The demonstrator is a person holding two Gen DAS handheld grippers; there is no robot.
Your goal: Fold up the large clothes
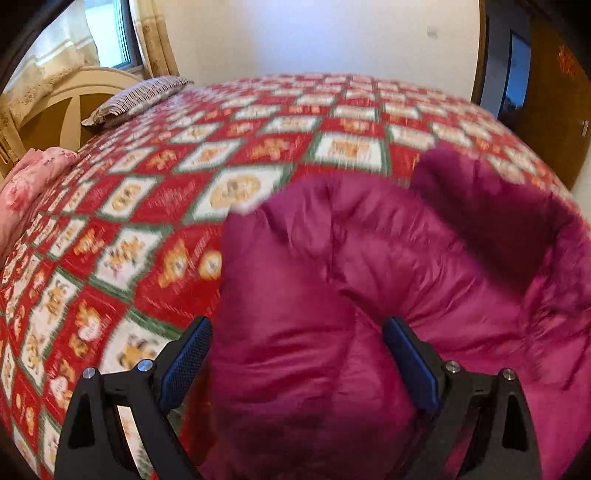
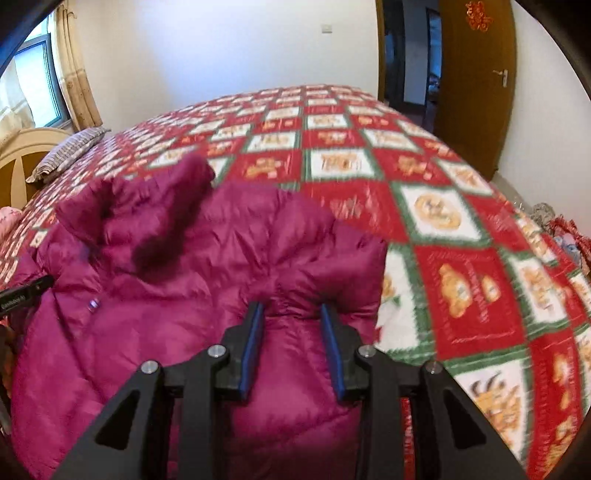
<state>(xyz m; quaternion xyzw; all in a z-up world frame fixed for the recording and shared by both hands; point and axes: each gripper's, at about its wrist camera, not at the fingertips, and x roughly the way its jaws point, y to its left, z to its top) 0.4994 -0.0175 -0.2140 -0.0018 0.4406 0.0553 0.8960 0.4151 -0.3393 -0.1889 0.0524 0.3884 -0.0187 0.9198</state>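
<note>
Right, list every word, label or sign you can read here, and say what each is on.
None can be read for sure.
Pale lettering on a black part at the left edge of the right wrist view: too small and blurred.
Red ornament on the brown door: blurred.
Motifs on the red checked bedspread: blurred.

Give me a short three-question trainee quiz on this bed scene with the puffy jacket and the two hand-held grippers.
1. True or false: the magenta jacket lies on a plain blue sheet.
2. What sits between the right hand-held gripper fingers? A) striped pillow B) jacket fabric C) nothing
3. Fill in: the left hand-held gripper straddles a bulky fold of the ____.

Key:
1. False; the bedspread is a red, white and green check.
2. B
3. jacket
</note>
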